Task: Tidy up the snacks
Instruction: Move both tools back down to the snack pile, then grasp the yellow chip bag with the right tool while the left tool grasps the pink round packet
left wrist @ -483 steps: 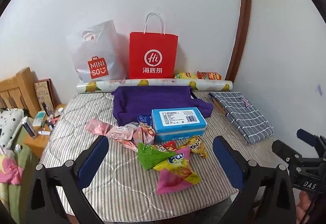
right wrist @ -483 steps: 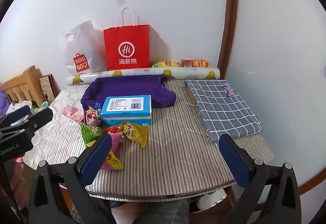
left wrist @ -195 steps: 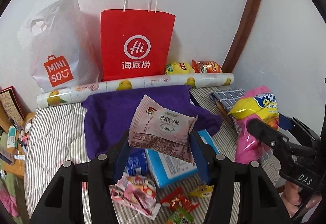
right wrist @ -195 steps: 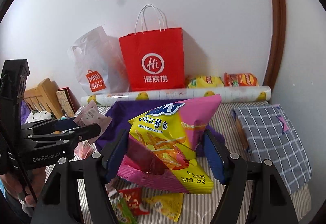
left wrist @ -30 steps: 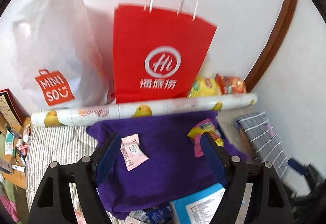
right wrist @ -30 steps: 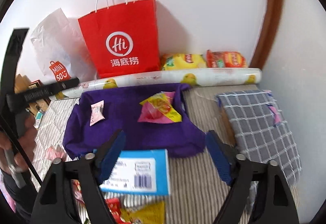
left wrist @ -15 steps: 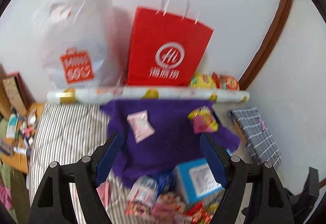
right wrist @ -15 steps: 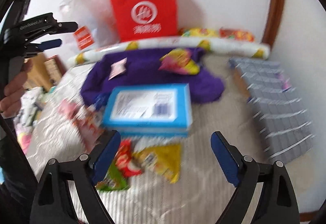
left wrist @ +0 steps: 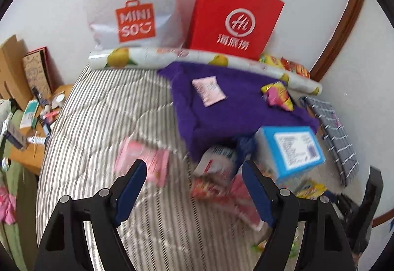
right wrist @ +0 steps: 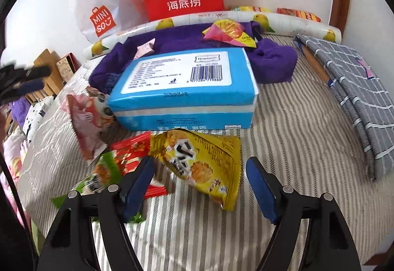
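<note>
A purple cloth (left wrist: 236,108) lies at the back of the striped table. On it rest a small pink snack packet (left wrist: 208,90) and a pink-and-yellow chip bag (left wrist: 278,96), which also shows in the right wrist view (right wrist: 227,32). My left gripper (left wrist: 194,184) is open and empty above loose pink and red packets (left wrist: 147,165). My right gripper (right wrist: 199,180) is open, its jaws on either side of a yellow snack bag (right wrist: 202,162) in front of the blue tissue pack (right wrist: 187,88). Red and green packets (right wrist: 118,162) lie to its left.
A red paper bag (left wrist: 234,17) and a white MINISO bag (left wrist: 133,5) stand against the wall behind a lemon-print roll (left wrist: 152,56). A grey checked cloth (right wrist: 354,84) lies at the right. A cluttered low shelf (left wrist: 32,118) stands left of the table.
Both grippers have pulled back from the purple cloth and dropped toward the loose snacks at the table's front. The right gripper now straddles the yellow bag.
</note>
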`<state>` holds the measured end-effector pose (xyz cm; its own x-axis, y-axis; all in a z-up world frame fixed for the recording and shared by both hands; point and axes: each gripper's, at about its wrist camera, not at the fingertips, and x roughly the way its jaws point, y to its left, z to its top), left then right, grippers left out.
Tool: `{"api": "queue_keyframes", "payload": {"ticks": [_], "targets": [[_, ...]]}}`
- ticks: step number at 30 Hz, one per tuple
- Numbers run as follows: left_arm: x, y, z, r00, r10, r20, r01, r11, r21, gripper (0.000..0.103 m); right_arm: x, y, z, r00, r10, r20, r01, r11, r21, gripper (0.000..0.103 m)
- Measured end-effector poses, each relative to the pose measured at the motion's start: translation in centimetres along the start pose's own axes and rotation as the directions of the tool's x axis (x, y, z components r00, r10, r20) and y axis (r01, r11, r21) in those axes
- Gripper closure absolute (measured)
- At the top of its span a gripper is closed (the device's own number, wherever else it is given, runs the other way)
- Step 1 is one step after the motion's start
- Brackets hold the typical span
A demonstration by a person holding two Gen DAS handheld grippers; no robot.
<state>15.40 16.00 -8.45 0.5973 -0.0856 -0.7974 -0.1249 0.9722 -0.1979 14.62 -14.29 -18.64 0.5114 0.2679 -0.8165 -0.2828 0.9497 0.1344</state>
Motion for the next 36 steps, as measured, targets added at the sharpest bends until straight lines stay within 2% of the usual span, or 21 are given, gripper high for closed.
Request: {"api": "queue_keyframes", "payload": {"ticks": [3,6,14,20,26,32,36], "targets": [[-0.1,0.6,-1.1,1.0,0.013,0.0,-0.013,1.0,0.003,0.025,1.4,0.1,0.2,1.0,0.013,-0.015,-0.013,1.0,-0.004,0.026],[-0.2,1.2,-2.2,1.0,0.022,0.007,-0.022,1.0,0.003,0.025,2.1,0.5,0.4,1.0,-0.014,-0.006,0.014,0.999,-0.035,0.026],[1.7,2.2,-4.0,0.999,0.036,-0.032,-0.036,0.999,-0.02,0.025,1.5,0.5,0.4,0.999,-0.007,0.048,0.011,0.996,-0.089,0.032],[3.3,3.3,-2.9,0.993,0.113,-0.019,-0.113,0.993,-0.025,0.025,-0.3,-0.8,0.2,0.994,-0.02,0.109,0.033,0.993,-0.117,0.032],[5.5,3.3,-1.3,0.977,0.211,-0.019,-0.21,0.976,0.05,0.025,-0.9,-2.8,-0.2,0.989,-0.027,0.145,0.04,0.996,-0.084,0.032],[8.8,3.5,-0.8,0.97,0.237,-0.06,-0.232,0.97,0.075,0.025,-0.7,-3.0,-0.3,0.987,-0.022,0.162,0.032,0.998,-0.06,0.033],[9.4,3.9,-1.1,0.973,0.229,-0.036,-0.226,0.972,0.057,0.026,-0.4,-2.8,-0.4,0.988,-0.028,0.149,0.039,0.997,-0.071,0.033]]}}
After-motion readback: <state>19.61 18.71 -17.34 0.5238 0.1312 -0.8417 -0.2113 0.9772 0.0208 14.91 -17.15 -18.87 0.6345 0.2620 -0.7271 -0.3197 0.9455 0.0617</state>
